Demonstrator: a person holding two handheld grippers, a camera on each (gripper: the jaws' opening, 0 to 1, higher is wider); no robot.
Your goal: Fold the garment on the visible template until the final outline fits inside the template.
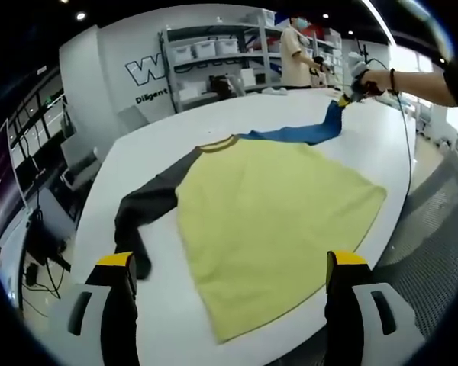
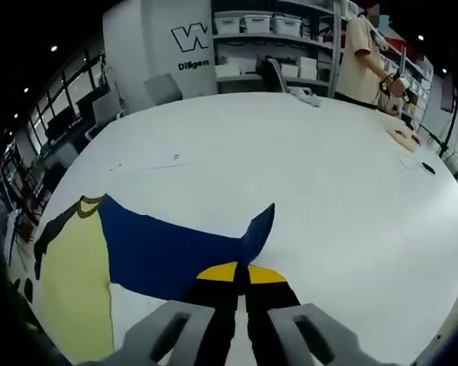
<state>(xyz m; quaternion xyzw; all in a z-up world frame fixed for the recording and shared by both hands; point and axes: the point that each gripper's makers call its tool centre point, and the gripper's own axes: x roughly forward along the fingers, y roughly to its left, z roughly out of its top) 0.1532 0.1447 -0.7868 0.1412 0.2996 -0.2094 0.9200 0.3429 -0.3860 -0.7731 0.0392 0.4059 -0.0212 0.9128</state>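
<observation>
A yellow shirt (image 1: 271,229) lies flat on a white desk (image 1: 145,152), its dark sleeve (image 1: 141,210) at 9 o'clock. The left tool (image 1: 233,286) hovers wide open. The right tool (image 2: 242,278) pinches the blue sleeve (image 2: 168,252) stretched toward 1 o'clock — the sleeve fold is under way; next, carry it across the body.

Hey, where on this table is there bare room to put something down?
Most free: the white table beyond the blue sleeve, toward the shelves. A narrower strip lies outside the dark sleeve. The yellow shirt crowds the near side; the right tool pinches the blue sleeve.
</observation>
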